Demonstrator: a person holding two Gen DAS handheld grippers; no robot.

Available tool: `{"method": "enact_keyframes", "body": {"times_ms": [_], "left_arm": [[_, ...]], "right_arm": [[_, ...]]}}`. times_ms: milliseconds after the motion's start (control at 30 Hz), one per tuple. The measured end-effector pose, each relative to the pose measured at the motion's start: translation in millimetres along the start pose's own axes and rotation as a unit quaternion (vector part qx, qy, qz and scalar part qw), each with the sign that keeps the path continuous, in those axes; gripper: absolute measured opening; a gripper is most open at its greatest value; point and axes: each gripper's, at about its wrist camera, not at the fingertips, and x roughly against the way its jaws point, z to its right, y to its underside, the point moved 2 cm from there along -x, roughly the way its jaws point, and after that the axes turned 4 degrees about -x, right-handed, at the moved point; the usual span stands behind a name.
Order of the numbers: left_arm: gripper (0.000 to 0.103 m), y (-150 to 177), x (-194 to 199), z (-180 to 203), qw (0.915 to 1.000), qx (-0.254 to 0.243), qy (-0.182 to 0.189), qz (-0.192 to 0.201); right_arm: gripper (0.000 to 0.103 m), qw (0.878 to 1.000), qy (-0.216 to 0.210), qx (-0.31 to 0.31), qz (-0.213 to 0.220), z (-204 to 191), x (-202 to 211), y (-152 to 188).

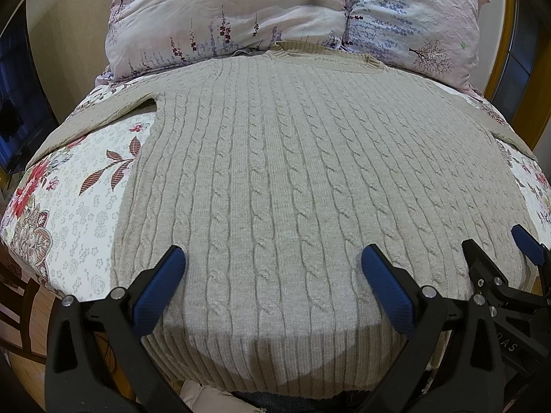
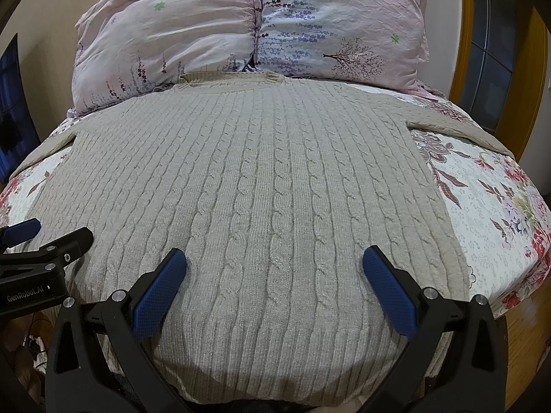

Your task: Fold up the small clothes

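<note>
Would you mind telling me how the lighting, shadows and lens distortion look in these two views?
Left wrist view: strong fisheye bulge, dark vignette corners; a soft shadow falls across the sweater hem beneath the open left tongs. Right wrist view: same bulging of the bed, even light, sharp focus, a fainter hem shadow under the open right tongs.

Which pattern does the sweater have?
Beige cable knit on the sweater, with a ribbed hem; clearest in the right wrist view.

Both wrist views look from close above the sweater's [image 1: 275, 172] hem toward the pillows [image 2: 248, 34]. The left view sits left of the right; both share the sweater's middle and collar.
</note>
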Motion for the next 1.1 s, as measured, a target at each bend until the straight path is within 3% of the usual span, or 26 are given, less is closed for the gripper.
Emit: {"method": "enact_keyframes", "body": {"times_ms": [1100], "left_arm": [[0.101,-0.1,0.1,0.0,1.0000,0.000,0.000,0.001]], "right_arm": [[0.102,1.000,-0.002,-0.002,0.004,0.5,-3.4,5.0]]}}
